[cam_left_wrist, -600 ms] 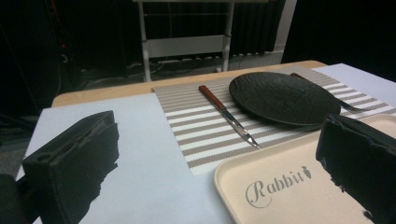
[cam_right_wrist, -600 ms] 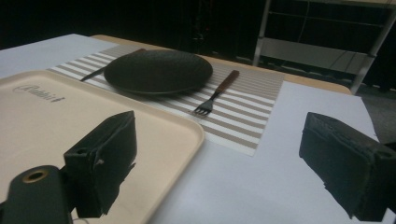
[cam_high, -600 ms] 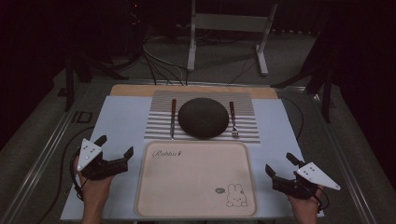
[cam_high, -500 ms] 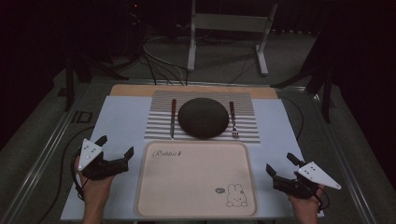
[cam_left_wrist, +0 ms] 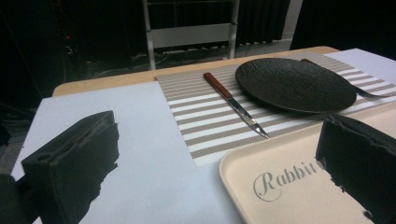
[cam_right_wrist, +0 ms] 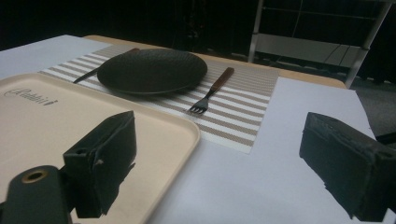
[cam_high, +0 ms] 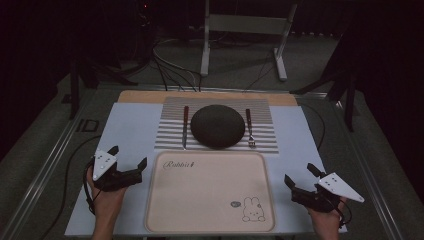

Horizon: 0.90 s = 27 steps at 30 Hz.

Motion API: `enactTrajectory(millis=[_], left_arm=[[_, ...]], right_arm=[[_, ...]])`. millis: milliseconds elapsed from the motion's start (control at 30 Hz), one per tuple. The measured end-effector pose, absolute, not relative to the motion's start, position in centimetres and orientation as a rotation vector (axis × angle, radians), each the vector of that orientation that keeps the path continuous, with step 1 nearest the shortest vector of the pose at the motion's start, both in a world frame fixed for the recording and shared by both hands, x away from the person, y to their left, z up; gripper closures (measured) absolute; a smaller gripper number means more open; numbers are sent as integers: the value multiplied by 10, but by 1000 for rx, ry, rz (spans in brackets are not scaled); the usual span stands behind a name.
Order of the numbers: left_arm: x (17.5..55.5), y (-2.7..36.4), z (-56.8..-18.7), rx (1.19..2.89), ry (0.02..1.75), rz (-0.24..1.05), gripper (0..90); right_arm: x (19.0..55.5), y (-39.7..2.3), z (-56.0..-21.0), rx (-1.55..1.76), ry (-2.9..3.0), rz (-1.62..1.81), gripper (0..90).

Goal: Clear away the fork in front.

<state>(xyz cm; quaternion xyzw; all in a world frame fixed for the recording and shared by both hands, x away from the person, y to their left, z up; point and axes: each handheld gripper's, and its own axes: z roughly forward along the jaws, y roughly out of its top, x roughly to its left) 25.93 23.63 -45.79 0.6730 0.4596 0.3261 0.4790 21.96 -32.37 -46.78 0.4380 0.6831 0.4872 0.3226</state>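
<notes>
tray: a beige rectangular tray with rounded corners and a raised rim lies at the near middle of the table, between the two hand-held grippers. "rabbit" is printed in grey script at its far left corner and a small line-drawn rabbit sits at its near right corner. its inside is bare.
left hand-held gripper: the left hand-held gripper sits just left of the tray's far left corner, jaws wide apart with nothing between them; in the left gripper view the right jaw stands over the tray's edge.
right hand-held gripper: the right hand-held gripper sits just right of the tray's near right side, jaws spread wide and holding nothing; in the right gripper view the tray's corner lies by the left jaw.
placemat: a placemat striped in grey and white lies just beyond the tray, its near edge beside the tray's far rim.
plate: a dark, round, textured plate rests in the middle of the placemat.
knife: a knife with a reddish-brown handle lies left of the plate, blade toward the tray.
fork: a fork with a dark handle lies right of the plate, tines toward the tray.
table: the table is covered by a pale sheet, with a wooden strip showing along the far edge.
room: dark; beyond the table a pale metal frame stands on the floor, with cables trailing near it.
</notes>
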Motion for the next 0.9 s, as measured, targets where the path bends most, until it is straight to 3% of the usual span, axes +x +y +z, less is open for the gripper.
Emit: enactTrajectory(millis=[900], left_arm=[[263,246,-463,1579,1191,784,0]], right_arm=[[241,-309,-437,1157,1812,1220,112]])
